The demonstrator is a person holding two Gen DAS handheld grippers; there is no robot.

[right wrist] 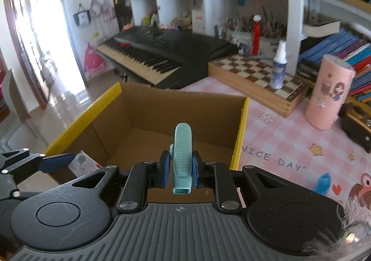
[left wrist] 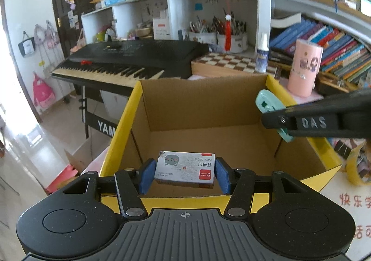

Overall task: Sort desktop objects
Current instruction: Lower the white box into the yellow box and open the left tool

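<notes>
My left gripper [left wrist: 184, 174] is shut on a small grey box of staples [left wrist: 184, 169] with a cat print, held over the near edge of an open cardboard box [left wrist: 204, 108] with yellow outer walls. My right gripper [right wrist: 180, 166] is shut on a slim teal stapler [right wrist: 182, 156], also held above the cardboard box [right wrist: 183, 108]. In the left wrist view the right gripper [left wrist: 276, 119] reaches in from the right with the teal stapler [left wrist: 266, 103] over the box's right wall. The right wrist view shows the left gripper [right wrist: 76, 162] and staple box [right wrist: 84, 162] at the box's left wall. The carton's inside looks bare.
A pink cylinder tin [right wrist: 329, 92], a spray bottle [right wrist: 279, 66] and a chessboard [right wrist: 255, 75] stand on the pink checked mat [right wrist: 285, 145] beyond the box. A black keyboard [left wrist: 129, 61] sits behind it. Bookshelves [left wrist: 336, 48] fill the right; a tape roll [left wrist: 357, 166] lies nearby.
</notes>
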